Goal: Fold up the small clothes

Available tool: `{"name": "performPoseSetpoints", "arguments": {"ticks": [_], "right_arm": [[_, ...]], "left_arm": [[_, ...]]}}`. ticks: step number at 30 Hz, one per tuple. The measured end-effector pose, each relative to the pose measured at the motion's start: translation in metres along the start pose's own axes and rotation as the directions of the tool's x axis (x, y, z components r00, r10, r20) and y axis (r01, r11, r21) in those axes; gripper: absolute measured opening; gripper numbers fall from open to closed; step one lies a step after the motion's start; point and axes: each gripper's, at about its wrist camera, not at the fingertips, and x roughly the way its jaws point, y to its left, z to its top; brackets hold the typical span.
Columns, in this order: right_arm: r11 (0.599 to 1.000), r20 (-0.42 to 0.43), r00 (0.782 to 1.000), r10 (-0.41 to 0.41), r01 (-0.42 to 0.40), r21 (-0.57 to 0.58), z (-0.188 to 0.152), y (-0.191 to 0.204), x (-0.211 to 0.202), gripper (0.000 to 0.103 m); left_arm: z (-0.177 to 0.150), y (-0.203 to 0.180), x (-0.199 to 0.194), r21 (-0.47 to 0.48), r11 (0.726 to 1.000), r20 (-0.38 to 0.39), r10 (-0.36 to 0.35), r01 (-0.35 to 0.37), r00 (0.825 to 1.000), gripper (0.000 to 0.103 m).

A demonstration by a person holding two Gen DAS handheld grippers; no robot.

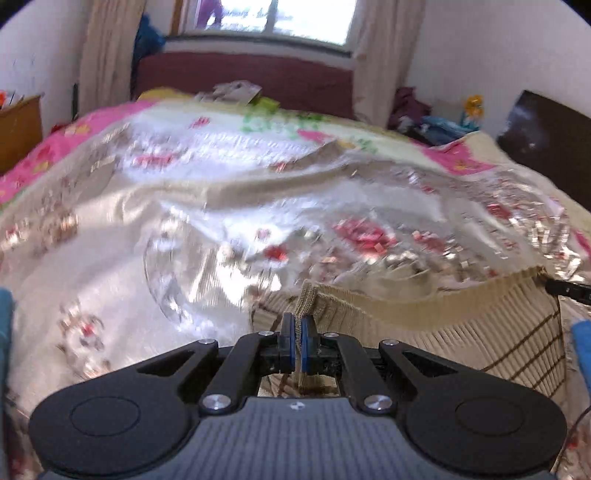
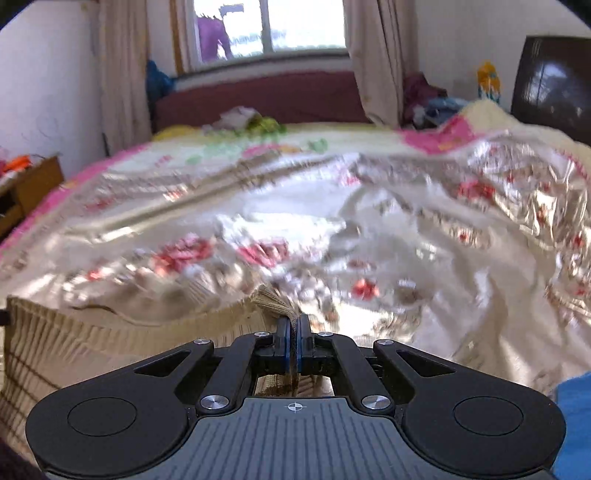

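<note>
Ribbed beige knit garment (image 1: 461, 332), hem corners clamped in L gripper (image 1: 298, 332) & R gripper (image 2: 294, 334) jaws.

Home bedroom. A large bed (image 1: 110, 229) fills both views, spread with a shiny floral bedcover (image 2: 424, 229) over a pink and cream blanket (image 1: 48, 147). Dark maroon padded headboard (image 1: 243, 77) sits against the far wall under a window (image 2: 291, 26) with beige curtains (image 2: 122, 62) either side. Loose clothes piled at the far end of the bed (image 1: 236, 90) and in the right corner (image 2: 424, 92). Wooden cabinet (image 1: 18, 129) with clutter on top by the left wall. Dark glossy furniture panel (image 2: 554, 81) at right. Plain white walls, daylight from the window.
</note>
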Motion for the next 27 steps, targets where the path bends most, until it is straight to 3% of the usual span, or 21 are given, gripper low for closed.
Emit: {"name": "performPoseSetpoints", "arguments": {"ticks": [4,8,12,17,19,22,27], "right_arm": [[0.999,-0.037,0.998,-0.046,0.046,-0.005,-0.007,-0.001,0.022,0.001],[0.999,-0.046,0.998,-0.048,0.049,0.024,-0.009,-0.008,0.027,0.001],[0.999,-0.029,0.999,-0.033,0.034,0.035,-0.002,-0.008,0.025,0.001],[0.997,0.025,0.999,-0.022,0.021,0.07,0.015,-0.007,0.023,0.001],[0.997,0.01,0.999,-0.039,0.038,0.064,0.015,-0.004,0.031,0.001],[0.997,-0.046,0.997,-0.062,0.064,0.037,0.002,0.001,0.048,0.001],[0.997,-0.109,0.992,-0.058,0.063,0.045,-0.018,0.004,0.062,0.002]], "left_arm": [[-0.011,0.006,0.026,0.007,0.999,-0.048,0.041,-0.041,0.998,0.01],[-0.017,0.018,0.027,-0.028,0.998,-0.057,0.052,-0.054,0.997,0.01],[-0.017,0.028,0.021,-0.069,0.997,-0.044,0.04,-0.043,0.998,0.01],[0.003,0.036,0.015,-0.095,0.994,0.01,0.058,-0.057,0.998,0.007],[0.01,0.037,0.013,-0.087,0.993,0.032,0.083,-0.08,0.996,0.007],[0.007,0.038,0.011,-0.096,0.995,0.005,0.02,-0.02,1.0,0.008],[-0.015,0.02,0.017,-0.031,0.999,-0.081,-0.012,0.009,0.997,0.011]]}}
